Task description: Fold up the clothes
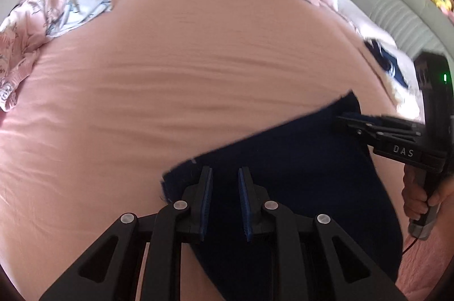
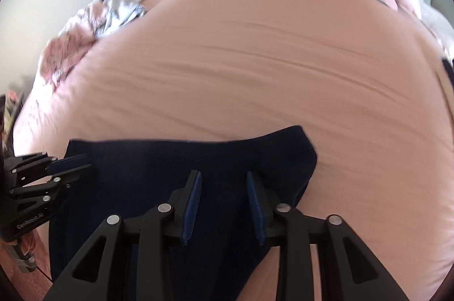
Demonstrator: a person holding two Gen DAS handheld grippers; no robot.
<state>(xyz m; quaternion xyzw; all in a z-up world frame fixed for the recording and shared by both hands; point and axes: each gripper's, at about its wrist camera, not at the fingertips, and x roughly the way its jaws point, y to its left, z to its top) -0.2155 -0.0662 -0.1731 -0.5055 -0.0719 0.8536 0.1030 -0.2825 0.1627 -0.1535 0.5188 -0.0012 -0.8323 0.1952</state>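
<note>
Grippers over one navy garment (image 1: 298, 181) on the pink bed (image 1: 170, 74).
We tilt both tools steeply downward: our left gripper (image 1: 225, 181) and right gripper (image 2: 224, 187) each stand slightly parted, pads clear of cloth, at the frame's lower centre. One crumpled pile (image 1: 42, 17) sits upper left; bare sheet spreads beyond the garment's far edge.

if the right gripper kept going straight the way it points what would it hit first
Most likely the dark navy garment lying on the pink bedsheet: the right gripper hangs over it, jaws apart with nothing between them. The gap above the fabric is unclear.
</note>
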